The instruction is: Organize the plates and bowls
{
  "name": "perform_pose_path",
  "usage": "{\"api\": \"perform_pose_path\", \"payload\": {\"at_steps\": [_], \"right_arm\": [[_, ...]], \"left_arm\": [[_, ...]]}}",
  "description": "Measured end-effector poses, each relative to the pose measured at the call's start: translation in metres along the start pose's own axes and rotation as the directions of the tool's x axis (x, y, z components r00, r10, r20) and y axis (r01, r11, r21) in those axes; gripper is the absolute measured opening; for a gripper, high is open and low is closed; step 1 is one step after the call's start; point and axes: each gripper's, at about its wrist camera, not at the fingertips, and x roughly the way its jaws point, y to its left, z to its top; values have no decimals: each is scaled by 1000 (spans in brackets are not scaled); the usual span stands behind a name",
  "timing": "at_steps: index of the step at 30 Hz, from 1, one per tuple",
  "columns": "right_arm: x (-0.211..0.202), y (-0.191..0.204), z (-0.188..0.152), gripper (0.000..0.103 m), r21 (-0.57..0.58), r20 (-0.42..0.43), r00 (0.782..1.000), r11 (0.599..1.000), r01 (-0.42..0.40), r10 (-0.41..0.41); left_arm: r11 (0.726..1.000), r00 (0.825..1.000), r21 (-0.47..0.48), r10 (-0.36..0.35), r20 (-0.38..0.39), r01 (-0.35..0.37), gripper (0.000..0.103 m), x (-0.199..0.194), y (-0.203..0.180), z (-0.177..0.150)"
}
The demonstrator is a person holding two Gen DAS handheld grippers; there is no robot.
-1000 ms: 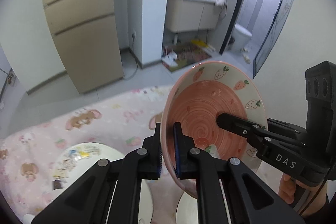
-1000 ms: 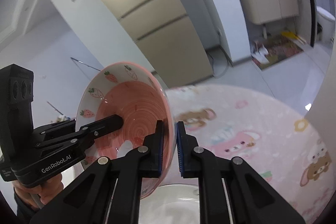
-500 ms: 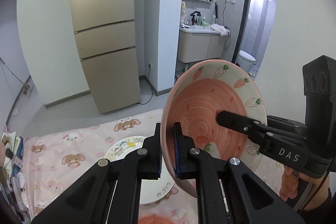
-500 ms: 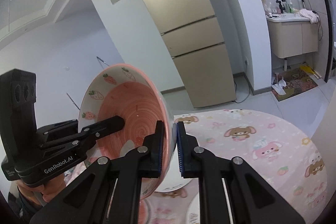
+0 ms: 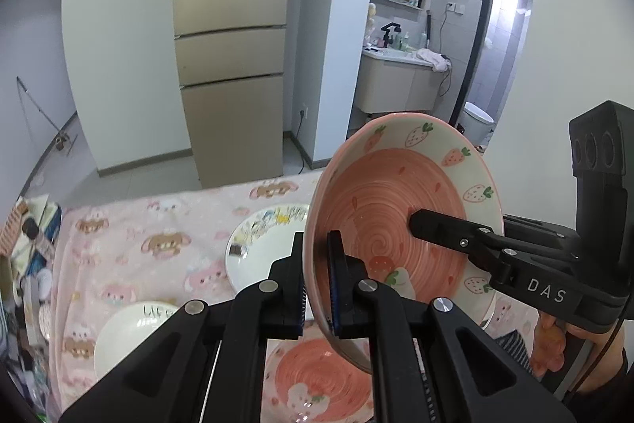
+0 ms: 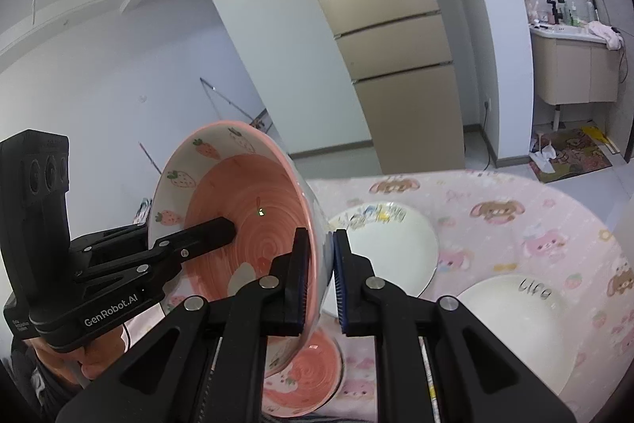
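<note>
A pink bowl (image 5: 396,209) with strawberry prints hangs tilted in the air, held at two opposite rims. My left gripper (image 5: 317,264) is shut on its near-left rim. My right gripper (image 6: 321,264) is shut on the opposite rim, and one of its fingers (image 5: 447,228) reaches inside the bowl. Below it, on the pink tablecloth (image 5: 158,224), sits a second pink strawberry bowl (image 5: 313,383). Farther back lie a white plate (image 5: 257,252) with a cartoon print and a plain white dish (image 5: 130,332) with writing on it.
A beige fridge (image 5: 230,66) stands past the table's far edge, and a bathroom vanity (image 5: 396,86) is behind on the right. Boxes and clutter (image 5: 27,244) crowd the table's left end. A person's hand (image 5: 554,351) grips the right tool.
Both grippers have carried the pink bowl together across the table and a little higher. The plates and the second pink bowl have come into view beneath it. Both grips are unchanged.
</note>
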Motion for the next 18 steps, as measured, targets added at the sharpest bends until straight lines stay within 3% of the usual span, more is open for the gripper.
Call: {"api": "perform_pose_path", "payload": {"at_steps": [5,18], "right_arm": [[10,15,-22,11,-31,-9,999,999,33,-33],[48,22,-74,11,-18,-97,995,1000,-1,-1]], "left_arm": [[1000,1000,-30,-6,-14,6,10,4,12,-28],[999,998,-27,40,-47,-41,10,19,28,-92]]}}
